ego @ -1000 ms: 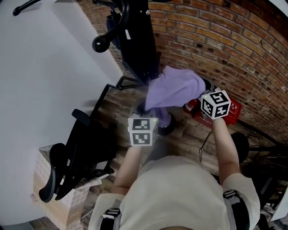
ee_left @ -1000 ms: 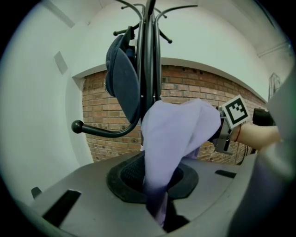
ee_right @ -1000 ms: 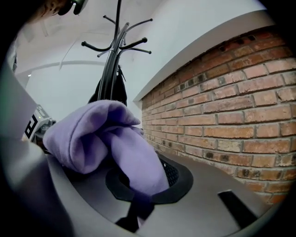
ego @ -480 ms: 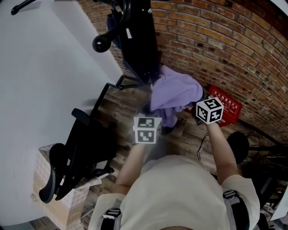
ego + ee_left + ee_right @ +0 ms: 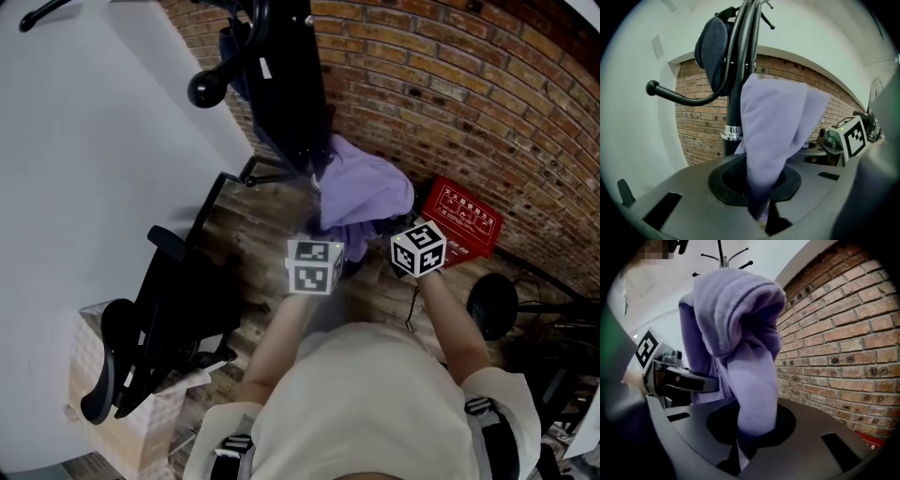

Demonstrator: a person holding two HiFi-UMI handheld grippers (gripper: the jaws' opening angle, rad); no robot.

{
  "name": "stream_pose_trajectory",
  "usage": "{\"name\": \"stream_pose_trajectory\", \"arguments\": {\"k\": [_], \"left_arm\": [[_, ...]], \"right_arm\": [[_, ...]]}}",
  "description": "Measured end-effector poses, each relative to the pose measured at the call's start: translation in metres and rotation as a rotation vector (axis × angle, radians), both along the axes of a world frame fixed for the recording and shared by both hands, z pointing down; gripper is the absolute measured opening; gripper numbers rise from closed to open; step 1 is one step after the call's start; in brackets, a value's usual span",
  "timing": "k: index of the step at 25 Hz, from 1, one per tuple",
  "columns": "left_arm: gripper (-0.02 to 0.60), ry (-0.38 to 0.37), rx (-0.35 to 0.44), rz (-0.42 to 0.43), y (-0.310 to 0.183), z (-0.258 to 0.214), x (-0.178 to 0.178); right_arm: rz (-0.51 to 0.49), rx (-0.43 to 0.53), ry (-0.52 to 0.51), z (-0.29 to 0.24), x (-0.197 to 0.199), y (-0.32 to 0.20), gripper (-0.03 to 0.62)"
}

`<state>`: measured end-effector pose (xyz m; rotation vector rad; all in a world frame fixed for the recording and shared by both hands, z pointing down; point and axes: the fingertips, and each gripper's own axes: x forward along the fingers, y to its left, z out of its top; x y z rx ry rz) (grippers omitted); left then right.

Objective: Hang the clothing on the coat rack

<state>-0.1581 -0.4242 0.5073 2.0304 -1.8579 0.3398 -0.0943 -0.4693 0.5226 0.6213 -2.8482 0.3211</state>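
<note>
1. Since a second ago, the right gripper has dropped down and left in the head view, towards the left gripper. The two marker cubes now sit near each other at mid-frame. The purple garment has sunk with them and bunched tighter.
2. The left gripper's jaws are pinched on a fold of the garment, which rises out of them at the centre of its view. The right gripper's jaws are likewise closed on a thick fold of it.
3. The garment is off the floor, just right of centre in the head view. It hangs between the two grips, beside the black pole of the coat rack and in front of the brick wall.
4. Holding it at two places probably keeps the cloth under control and lets an edge be opened out for a hook.
5. The hooks stand well above the garment at the top of the right gripper view, so hanging is not yet done; a lift seems needed.
6. A dark item already hangs on the rack at upper left of the left gripper view.
</note>
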Motion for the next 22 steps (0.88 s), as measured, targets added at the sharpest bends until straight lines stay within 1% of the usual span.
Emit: {"name": "stream_pose_trajectory", "arguments": {"k": [5,10,14,17,19,22], "left_arm": [[0.039,0.000,0.000,0.013,0.000,0.003,0.006],[0.039,0.014,0.000,0.008,0.002,0.002,0.009],[0.040,0.016,0.015,0.009,0.006,0.000,0.011],[0.042,0.017,0.030,-0.007,0.011,-0.001,0.010],[0.084,0.021,0.044,-0.021,0.015,-0.003,0.009],[0.170,0.035,0.064,-0.028,0.026,-0.005,0.009]], "right_arm": [[-0.031,0.013,-0.006,0.006,-0.010,0.019,0.015],[-0.027,0.000,-0.021,0.007,-0.013,0.027,0.015],[-0.019,0.015,-0.012,0.007,-0.009,0.031,0.020],[-0.015,0.022,-0.011,0.005,-0.003,0.035,0.082],[-0.004,0.034,-0.004,0.003,0.002,0.037,0.126],[0.021,0.065,0.017,0.002,0.014,0.040,0.186]]}}
